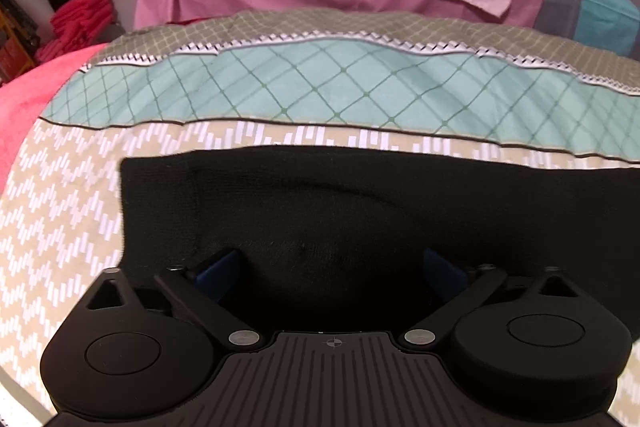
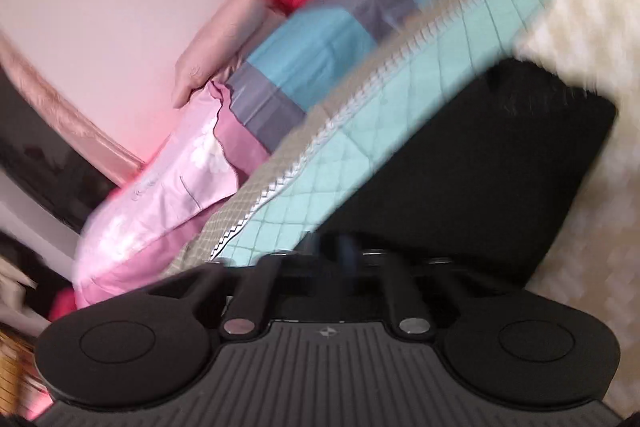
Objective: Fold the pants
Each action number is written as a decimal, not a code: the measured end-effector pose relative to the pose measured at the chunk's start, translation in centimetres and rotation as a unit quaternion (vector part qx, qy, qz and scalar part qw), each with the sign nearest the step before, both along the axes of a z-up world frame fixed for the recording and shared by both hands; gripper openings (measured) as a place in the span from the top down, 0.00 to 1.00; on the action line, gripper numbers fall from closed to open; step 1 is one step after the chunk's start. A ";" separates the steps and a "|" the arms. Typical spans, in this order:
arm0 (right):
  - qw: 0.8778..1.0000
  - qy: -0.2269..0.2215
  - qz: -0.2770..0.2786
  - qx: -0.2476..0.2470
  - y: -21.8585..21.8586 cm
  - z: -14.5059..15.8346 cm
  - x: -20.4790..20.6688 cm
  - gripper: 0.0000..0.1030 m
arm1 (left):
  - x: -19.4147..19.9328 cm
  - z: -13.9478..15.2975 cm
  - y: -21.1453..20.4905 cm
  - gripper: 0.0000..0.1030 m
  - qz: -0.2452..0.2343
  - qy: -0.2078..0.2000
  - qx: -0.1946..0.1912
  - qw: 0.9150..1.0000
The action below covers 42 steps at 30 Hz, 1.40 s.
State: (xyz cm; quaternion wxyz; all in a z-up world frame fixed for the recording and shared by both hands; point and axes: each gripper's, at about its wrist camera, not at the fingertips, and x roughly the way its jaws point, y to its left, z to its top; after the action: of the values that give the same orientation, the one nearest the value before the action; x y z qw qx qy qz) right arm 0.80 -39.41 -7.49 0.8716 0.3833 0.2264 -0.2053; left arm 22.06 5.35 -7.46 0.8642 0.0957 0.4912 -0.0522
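Black pants [image 1: 360,211] lay on the patterned bedspread [image 1: 280,87], seemingly folded once with more folding likely left, beneath the wide-open left gripper [image 1: 332,267]; the blurred right gripper's [image 2: 344,259] jaw state was unreadable.

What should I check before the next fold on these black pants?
1. Black pants flat on the patterned bedspread: ok, only shallow creases.
2. Left hand-held gripper open over the pants: ok, blue pads wide apart, no cloth pinched.
3. Right hand-held gripper grip on the pants: cannot tell, view blurred.
4. Left end of the pants squared: ok, edge straight.
5. Bedspread beyond the pants free for folding: ok.
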 end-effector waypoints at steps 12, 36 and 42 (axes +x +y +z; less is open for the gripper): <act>0.958 0.017 0.278 0.072 11.4 -1.6 6.5 0.91 | 0.0 -1.5 -6.4 0.00 -0.114 0.005 -0.032 0.993; 0.975 0.004 0.220 0.034 9.3 3.7 -2.3 0.50 | -1.1 2.1 1.6 0.00 -0.020 -0.039 -0.040 0.998; 0.879 0.023 0.473 0.057 24.1 0.4 2.6 0.45 | 0.0 -0.9 -2.9 0.00 -0.045 0.003 0.024 0.999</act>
State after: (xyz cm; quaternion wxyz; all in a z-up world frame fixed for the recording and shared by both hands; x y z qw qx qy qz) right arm 3.45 -15.28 -7.12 0.8363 0.2749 0.4115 0.2358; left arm 22.06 2.47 -8.33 0.8567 0.1385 0.4906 -0.0792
